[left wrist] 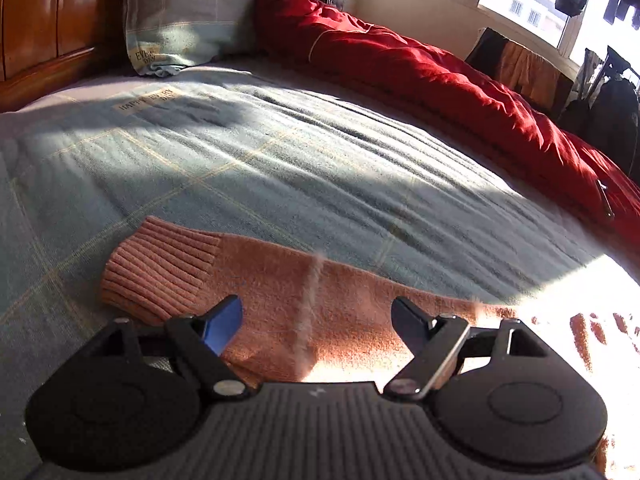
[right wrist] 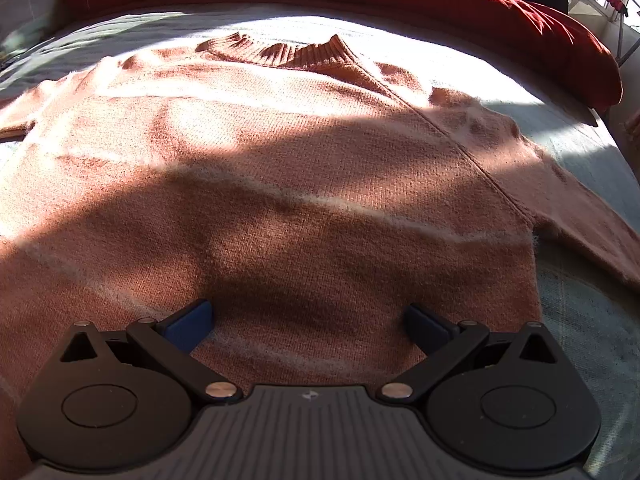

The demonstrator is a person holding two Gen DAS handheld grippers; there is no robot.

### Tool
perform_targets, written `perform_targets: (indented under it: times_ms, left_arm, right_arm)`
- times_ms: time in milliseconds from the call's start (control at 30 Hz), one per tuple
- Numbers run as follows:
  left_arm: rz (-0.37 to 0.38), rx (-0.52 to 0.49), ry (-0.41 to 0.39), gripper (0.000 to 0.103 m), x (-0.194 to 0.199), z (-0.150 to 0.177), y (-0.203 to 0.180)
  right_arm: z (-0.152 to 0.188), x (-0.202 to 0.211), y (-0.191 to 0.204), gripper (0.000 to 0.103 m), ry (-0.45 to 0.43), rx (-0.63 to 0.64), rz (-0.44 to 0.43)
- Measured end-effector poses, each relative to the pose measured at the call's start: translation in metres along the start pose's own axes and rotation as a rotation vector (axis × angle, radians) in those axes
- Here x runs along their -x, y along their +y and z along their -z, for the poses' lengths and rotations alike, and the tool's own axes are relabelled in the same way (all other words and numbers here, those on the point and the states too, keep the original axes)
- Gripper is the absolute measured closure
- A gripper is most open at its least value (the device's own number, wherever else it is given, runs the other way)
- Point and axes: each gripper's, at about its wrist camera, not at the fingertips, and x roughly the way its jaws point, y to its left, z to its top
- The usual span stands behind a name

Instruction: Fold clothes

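Pink sweater (right wrist: 280, 168): flat on bed (left wrist: 280, 168)
Left gripper (left wrist: 316, 320): fingers apart above sleeve
Right gripper (right wrist: 308, 320): fingers apart, empty

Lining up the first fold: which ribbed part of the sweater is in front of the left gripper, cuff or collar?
The cuff, at the sleeve end ahead of the open left gripper. The collar is at the sweater's far edge in the right view.

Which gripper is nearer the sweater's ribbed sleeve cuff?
Left. The left gripper hangs open just above the sleeve, with the ribbed cuff close ahead. The right gripper, also open, sits over the sweater's body; no cuff shows there.
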Motion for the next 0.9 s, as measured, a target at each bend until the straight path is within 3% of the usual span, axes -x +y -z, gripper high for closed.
perform_targets:
  times_ms: [100, 233, 300, 467, 567, 733, 900]
  left_arm:
    - [-0.075, 0.001, -0.008, 0.021, 0.007, -0.001, -0.007]
    - [-0.012, -0.124, -0.043, 0.022, 0.026, -0.005, -0.055]
    - [0.085, -0.194, -0.047, 0.021, 0.033, -0.004, -0.086]
    - [0.449, -0.350, -0.009, 0.020, 0.038, 0.013, -0.189]
    - [0.611, -0.412, 0.031, 0.020, 0.030, 0.025, -0.240]
    - [0.582, -0.416, 0.161, 0.020, -0.019, 0.041, -0.281]
    - [0.570, -0.404, 0.172, 0.020, -0.045, 0.041, -0.283]
  right_arm:
    - [0.001, 0.000, 0.000, 0.000, -0.005, -0.004, 0.002]
    - [0.002, 0.000, 0.002, 0.000, -0.010, -0.003, 0.009]
    - [0.001, 0.000, 0.002, 0.000, -0.010, -0.004, 0.014]
    - [-0.003, 0.005, 0.003, 0.000, -0.006, -0.009, 0.026]
    - [-0.004, 0.024, 0.002, 0.000, -0.056, -0.023, 0.023]
    - [-0.001, 0.056, -0.004, 0.000, -0.113, -0.057, 0.062]
    - [0.015, 0.071, -0.013, 0.000, -0.114, -0.103, 0.114]
